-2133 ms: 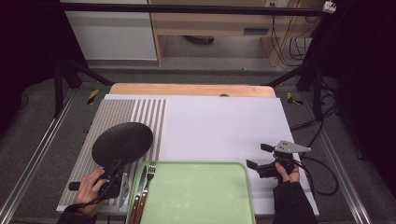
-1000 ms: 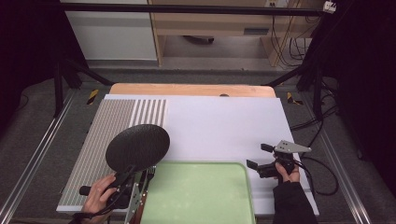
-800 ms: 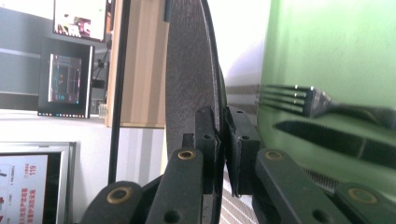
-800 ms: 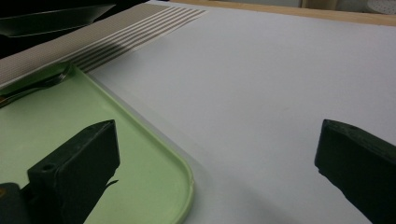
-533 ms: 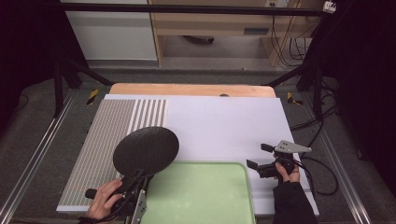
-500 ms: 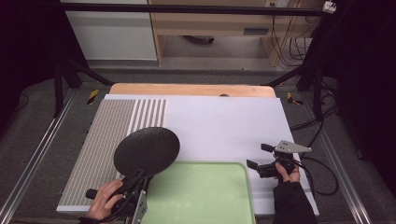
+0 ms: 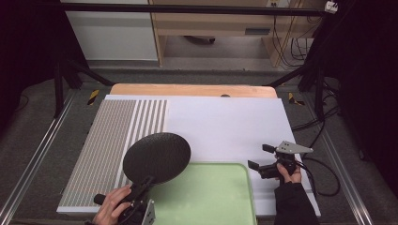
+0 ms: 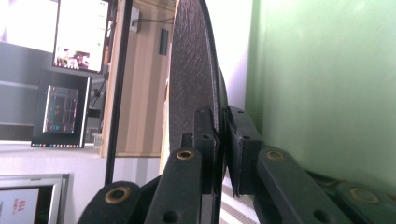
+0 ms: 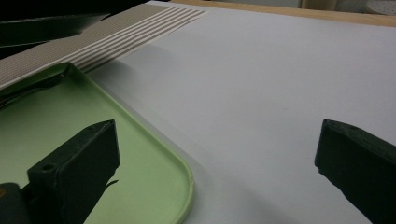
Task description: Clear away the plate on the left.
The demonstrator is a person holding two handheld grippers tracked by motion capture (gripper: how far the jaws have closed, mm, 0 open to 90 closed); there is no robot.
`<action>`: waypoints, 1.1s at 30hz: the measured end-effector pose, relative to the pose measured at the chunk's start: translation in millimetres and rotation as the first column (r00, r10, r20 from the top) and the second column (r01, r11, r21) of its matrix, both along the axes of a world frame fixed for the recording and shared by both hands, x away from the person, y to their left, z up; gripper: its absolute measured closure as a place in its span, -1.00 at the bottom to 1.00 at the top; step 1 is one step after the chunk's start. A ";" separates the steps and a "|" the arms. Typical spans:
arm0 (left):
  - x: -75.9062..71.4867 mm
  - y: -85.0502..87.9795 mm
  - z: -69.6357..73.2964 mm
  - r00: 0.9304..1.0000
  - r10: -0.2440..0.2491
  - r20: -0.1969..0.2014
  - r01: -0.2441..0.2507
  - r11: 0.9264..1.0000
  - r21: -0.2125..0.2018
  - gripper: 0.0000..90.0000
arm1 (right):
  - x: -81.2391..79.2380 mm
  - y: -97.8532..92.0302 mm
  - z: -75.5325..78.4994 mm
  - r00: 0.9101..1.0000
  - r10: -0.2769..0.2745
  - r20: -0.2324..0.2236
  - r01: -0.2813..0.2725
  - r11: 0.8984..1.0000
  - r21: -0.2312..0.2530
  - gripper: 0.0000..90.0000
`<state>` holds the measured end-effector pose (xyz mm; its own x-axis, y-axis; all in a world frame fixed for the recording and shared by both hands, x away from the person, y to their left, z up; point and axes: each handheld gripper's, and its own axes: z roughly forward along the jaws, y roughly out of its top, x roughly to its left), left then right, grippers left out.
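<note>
The left claw (image 7: 143, 185) pinches the near rim of a black textured plate (image 7: 156, 157), carrying it tilted above the left edge of the green tray (image 7: 220, 197), apparently its destination; the right claw (image 7: 263, 159) waits spread wide over the white desk (image 7: 225, 126).

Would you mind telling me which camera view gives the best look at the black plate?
The high view: the whole round black plate shows there, held by the left gripper beside the green tray. The left gripper view shows it edge-on, its rim pinched between the jaws. The right gripper view shows just a dark sliver of it at the top left.
</note>
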<state>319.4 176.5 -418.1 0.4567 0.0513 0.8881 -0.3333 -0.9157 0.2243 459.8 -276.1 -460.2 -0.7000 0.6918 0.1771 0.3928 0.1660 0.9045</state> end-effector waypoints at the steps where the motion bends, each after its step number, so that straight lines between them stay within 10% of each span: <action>1: -1.0 -1.4 0.1 1.000 -0.005 -0.003 0.005 1.000 -0.002 0.84 | 0.0 0.0 0.0 1.000 0.000 0.000 0.000 1.000 0.000 -0.99; 33: -32.8 -34.1 5.6 0.992 -0.120 -0.048 0.119 0.993 -0.012 0.81 | -0.5 -0.3 0.4 1.000 -0.002 -0.003 0.002 1.000 0.002 -0.99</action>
<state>286.6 142.3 -412.6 0.5029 0.0015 0.8643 -0.4288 -0.8678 0.2510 459.3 -276.4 -459.7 -0.6982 0.6927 0.1806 0.3957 0.1631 0.9038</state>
